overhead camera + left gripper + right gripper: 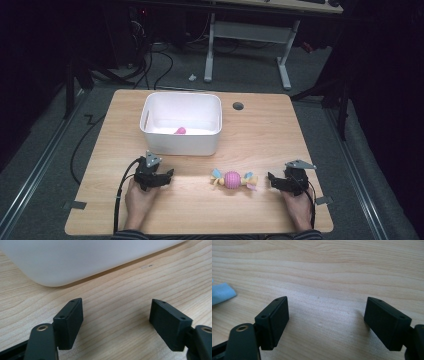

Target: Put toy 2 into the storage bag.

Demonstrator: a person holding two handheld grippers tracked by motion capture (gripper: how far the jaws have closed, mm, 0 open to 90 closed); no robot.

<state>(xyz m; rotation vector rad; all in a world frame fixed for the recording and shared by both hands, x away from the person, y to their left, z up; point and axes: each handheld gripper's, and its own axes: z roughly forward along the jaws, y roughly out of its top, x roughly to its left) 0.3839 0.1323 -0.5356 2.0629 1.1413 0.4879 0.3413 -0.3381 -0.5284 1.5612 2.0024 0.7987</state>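
Observation:
A toy [233, 179] with a pink ridged ball and yellow, blue and pink fabric ends lies on the wooden table [260, 135] near its front, between my two grippers. My left gripper [169, 175] rests on the table left of the toy, open, with bare wood between its jaws [116, 320]. My right gripper [270, 180] lies right of the toy, open with nothing held [325, 321]; a blue fabric end [222, 293] shows at the left edge of the right gripper view. A white bin [182, 123] stands behind the left gripper with a small pink object [180, 131] inside.
The bin's rounded white wall [75, 260] rises close ahead in the left gripper view. A dark round grommet hole [238, 106] sits in the table right of the bin. Beyond the table are a dark floor, cables and a white desk frame [248, 35].

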